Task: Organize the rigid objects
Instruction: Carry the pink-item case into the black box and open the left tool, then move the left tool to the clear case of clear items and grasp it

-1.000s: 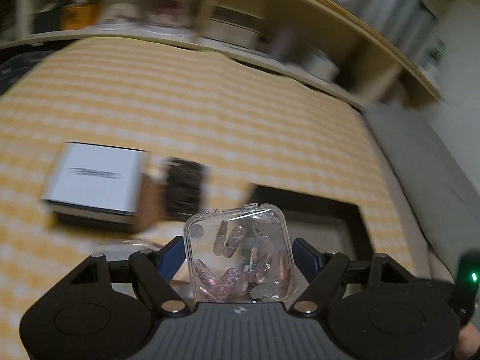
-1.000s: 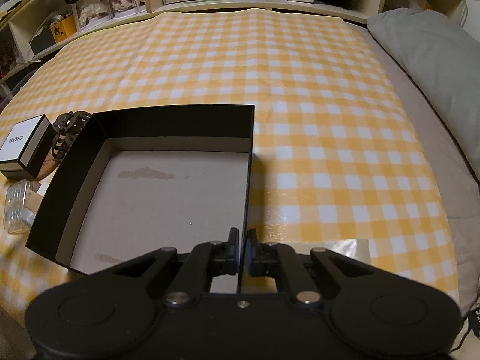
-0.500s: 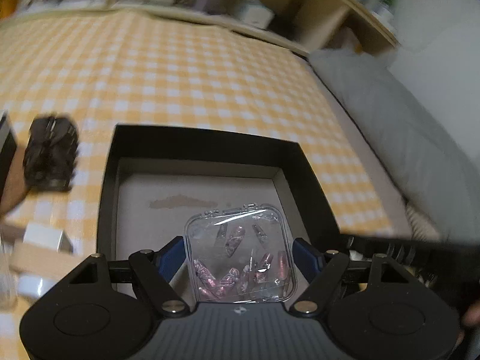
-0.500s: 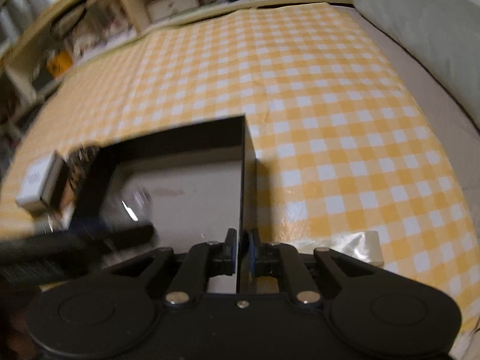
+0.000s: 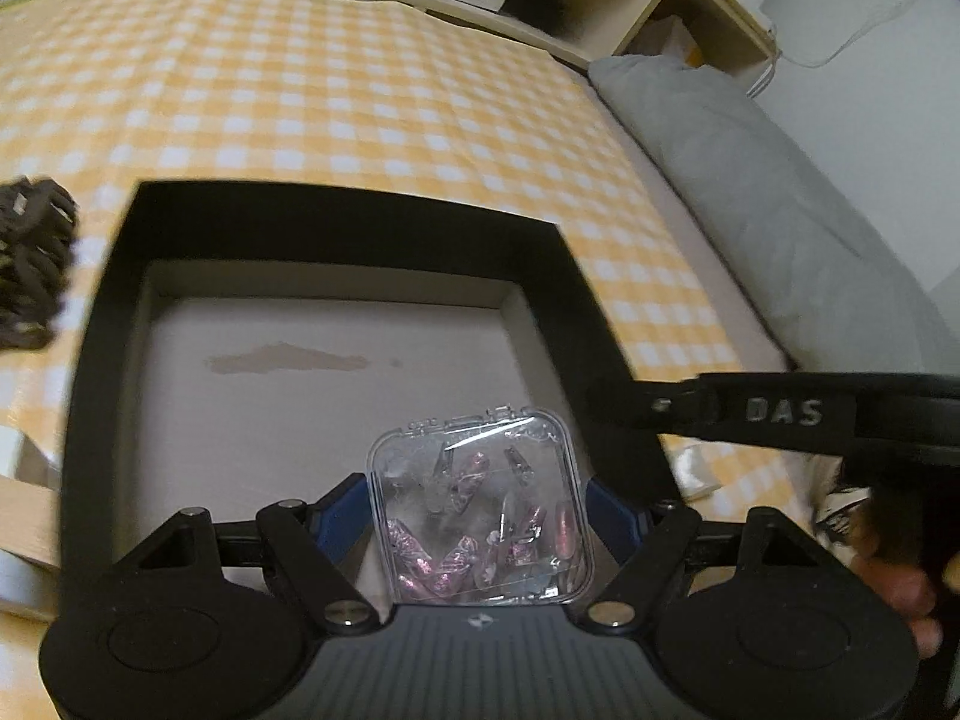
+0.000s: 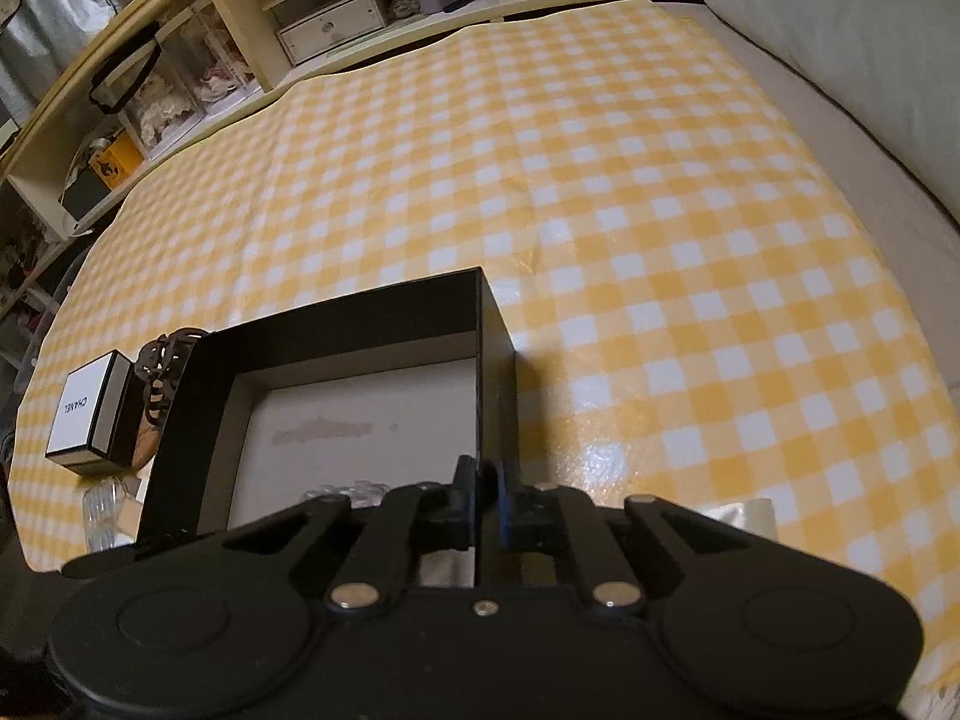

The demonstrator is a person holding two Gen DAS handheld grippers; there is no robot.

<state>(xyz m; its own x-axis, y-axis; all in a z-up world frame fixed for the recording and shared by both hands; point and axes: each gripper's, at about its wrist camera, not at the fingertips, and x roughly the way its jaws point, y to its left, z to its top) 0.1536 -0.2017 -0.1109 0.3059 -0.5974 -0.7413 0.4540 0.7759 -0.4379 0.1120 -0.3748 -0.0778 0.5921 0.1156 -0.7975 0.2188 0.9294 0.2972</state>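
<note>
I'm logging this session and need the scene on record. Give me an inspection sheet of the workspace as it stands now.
Surface: yellow-and-white checked tablecloth, glossy, a few creases.
Job's things: clear square plastic case of pink pieces held over the open black cardboard box; the box floor is bare, with a stain.
Clutter: white-and-black CHANEL carton, dark claw hair clip, clear plastic piece beside the box.
Grippers: left gripper jaws clamped on the case; right gripper jaws pinching the box's right wall.
Cables: white cable on the wall.
Surroundings: wooden shelves with storage boxes, grey pillow.
</note>
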